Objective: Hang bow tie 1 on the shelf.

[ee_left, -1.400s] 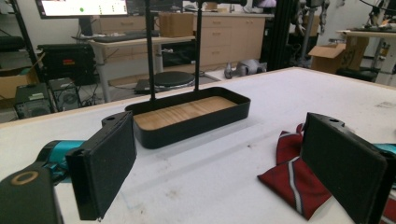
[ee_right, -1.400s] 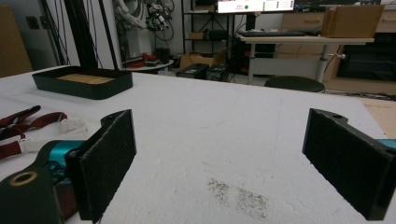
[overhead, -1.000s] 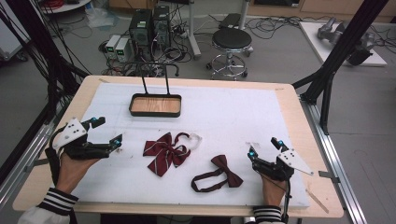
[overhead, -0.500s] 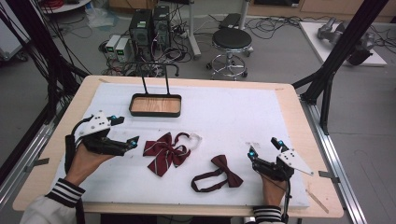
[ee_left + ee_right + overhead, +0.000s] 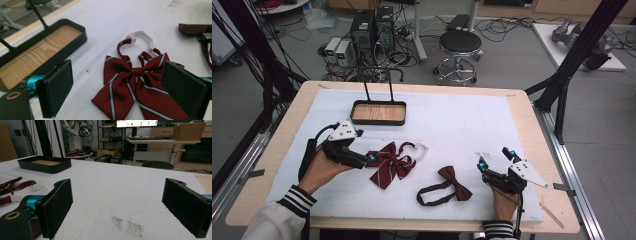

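The white tabletop [image 5: 462,120] carries a black tray [image 5: 378,113] with a wooden floor, nothing in it. Nearer the person lies the striped bow tie [image 5: 391,162], the plain bow tie [image 5: 447,186] just right of it. The left claw [image 5: 371,159] is wide open at the striped bow's left edge, gripping nothing: this looks like the reach. Next, it should straddle a wing and close. The right claw [image 5: 492,161] rests open and empty.

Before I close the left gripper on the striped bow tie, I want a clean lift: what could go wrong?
The left gripper stands open at the striped bow tie's wing, so a shallow pinch may slip off the thin fabric. Its white strap clasp trails loose and could drag or snag. The plain bow tie lies close and might get disturbed.
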A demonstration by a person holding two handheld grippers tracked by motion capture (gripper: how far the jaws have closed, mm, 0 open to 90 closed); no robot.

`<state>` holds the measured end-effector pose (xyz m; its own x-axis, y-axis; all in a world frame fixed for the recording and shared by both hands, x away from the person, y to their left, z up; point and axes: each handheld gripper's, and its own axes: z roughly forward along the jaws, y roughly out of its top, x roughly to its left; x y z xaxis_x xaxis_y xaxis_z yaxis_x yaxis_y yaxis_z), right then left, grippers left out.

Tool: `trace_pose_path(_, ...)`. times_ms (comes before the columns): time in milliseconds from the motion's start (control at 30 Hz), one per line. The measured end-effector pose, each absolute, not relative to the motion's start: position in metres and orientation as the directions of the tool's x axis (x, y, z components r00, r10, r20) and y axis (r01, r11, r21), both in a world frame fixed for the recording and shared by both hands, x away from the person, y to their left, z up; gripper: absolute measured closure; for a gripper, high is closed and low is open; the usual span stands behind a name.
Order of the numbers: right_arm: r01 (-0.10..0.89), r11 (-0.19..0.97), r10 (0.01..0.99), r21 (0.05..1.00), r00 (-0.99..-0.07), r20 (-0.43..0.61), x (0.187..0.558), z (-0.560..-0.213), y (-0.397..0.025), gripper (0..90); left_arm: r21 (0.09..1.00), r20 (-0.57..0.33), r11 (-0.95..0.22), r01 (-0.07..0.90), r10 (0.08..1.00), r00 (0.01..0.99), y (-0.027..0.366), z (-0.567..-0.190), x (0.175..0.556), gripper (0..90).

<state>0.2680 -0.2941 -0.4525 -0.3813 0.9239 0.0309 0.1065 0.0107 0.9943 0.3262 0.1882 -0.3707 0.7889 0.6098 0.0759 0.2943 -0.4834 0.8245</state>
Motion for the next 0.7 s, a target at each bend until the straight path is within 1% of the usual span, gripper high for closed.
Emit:
trace_pose_path(233,0.107,0.009,0.924,0.994,-0.38,0.033,0.268,-0.453,-0.294,8.9,0.789,0.073,-0.526,0.317,0.593,0.802,0.173,-0.375,0.331,12.3)
trace_pose_path(467,0.108,0.008,0.924,0.994,-0.381,0.034,0.268,-0.453,-0.294,8.9,0.753,0.04,-0.553,0.357,0.581,0.813,0.157,-0.382,0.339,12.3)
trace_pose_path(700,0.107,0.008,0.924,0.994,-0.381,0.034,0.268,-0.453,-0.295,8.8,0.709,0.034,-0.591,0.384,0.573,0.819,0.143,-0.389,0.344,12.7)
